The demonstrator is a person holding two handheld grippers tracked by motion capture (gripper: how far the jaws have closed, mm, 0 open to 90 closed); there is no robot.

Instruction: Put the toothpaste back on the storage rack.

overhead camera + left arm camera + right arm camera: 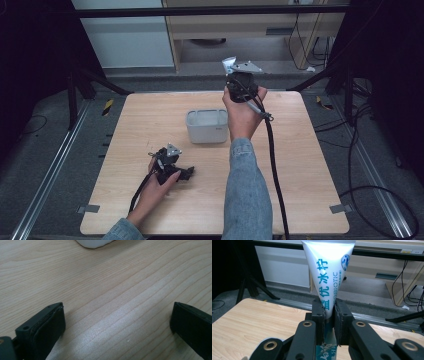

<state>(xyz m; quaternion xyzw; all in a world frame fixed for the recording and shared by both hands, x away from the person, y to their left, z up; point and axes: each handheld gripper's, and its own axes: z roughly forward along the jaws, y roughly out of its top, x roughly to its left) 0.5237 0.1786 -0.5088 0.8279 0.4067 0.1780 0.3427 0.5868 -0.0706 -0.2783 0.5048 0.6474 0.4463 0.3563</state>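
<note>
A person's right hand [243, 112], at the upper centre of the high view, lifts the right tongs [329, 315] above the far edge of a pale wooden surface [295, 165]. The tongs are clenched on a white tube [328, 270] printed with blue characters. In the right gripper view the tube stands nearly upright in the middle of the frame, widening towards the top edge, with the two black jaws pressed against its narrow lower part. In the high view its pale end [229, 64] shows just above the gripper, beside the grey three-cornered plate.

Just left of that wrist, near the centre of the high view, sits a white rectangular tub [206, 126]. One corner of the tub [93, 243] shows at the top edge of the left gripper view.

In the lower left of the high view, the left hand [159, 181] rests the left tongs [117, 322] on the surface, well apart from the tub. They are released: the jaws stand wide at the lower corners of the left gripper view, with bare wood between them.
</note>
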